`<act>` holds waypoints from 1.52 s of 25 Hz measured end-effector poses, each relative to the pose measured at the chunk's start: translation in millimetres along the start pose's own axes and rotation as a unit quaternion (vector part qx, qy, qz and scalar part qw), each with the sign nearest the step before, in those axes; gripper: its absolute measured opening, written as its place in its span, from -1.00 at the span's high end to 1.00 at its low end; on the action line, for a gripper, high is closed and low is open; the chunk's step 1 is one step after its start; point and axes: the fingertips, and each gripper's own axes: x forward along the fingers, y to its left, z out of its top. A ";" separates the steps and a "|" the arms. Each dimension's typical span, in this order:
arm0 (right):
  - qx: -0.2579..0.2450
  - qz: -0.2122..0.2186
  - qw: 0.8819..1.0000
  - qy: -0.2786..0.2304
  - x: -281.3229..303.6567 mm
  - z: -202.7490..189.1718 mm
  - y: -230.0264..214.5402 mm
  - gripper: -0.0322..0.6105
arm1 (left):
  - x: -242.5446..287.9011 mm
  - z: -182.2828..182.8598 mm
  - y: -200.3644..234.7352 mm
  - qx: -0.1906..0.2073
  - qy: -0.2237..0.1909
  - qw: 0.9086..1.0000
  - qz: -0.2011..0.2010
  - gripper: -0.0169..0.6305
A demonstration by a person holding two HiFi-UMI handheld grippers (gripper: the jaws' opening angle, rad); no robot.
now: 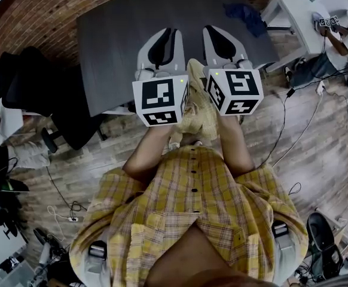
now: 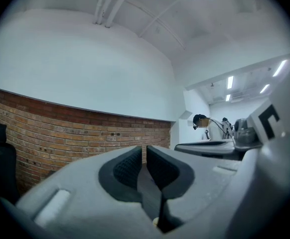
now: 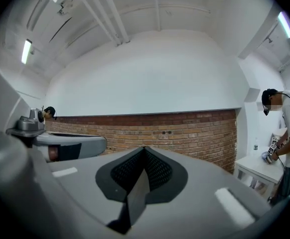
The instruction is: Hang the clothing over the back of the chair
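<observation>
Clothing (image 1: 196, 109), pale yellow, bunches between the left claw (image 1: 165, 36), slightly parted, and the right claw (image 1: 217, 34), clenched empty.

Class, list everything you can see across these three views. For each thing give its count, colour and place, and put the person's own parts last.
table: one, dark grey, ahead of the grippers
blue cloth: one, blue, on the table's far right corner
chair: one, black, left of the table
white table: one, white, upper right
brick wall: one, red-brown, behind the table
other people: two, one at the white table, one at the left edge
cables: several, on the wooden floor
pale yellow cloth: one, bunched under and between the grippers
plaid shirt: one, yellow, worn by the person
left gripper: one, white with black pads, jaws slightly apart, nothing between
right gripper: one, same colours, jaws together
</observation>
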 end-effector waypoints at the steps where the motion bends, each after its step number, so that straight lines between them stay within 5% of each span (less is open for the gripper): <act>1: 0.000 -0.001 1.000 -0.003 -3.7 2.1 1.6 0.92 | -4.0 2.6 -1.6 0.002 -0.004 1.000 -0.002 0.90; 18: -0.003 -0.060 0.998 -0.026 -110.2 15.1 -0.6 0.92 | -65.1 21.5 -82.6 0.004 -0.028 0.996 -0.080 0.94; 38: -0.011 -0.138 0.990 -0.019 -233.6 -26.4 -8.8 0.92 | -132.9 -17.0 -193.4 0.016 -0.021 0.979 -0.200 0.94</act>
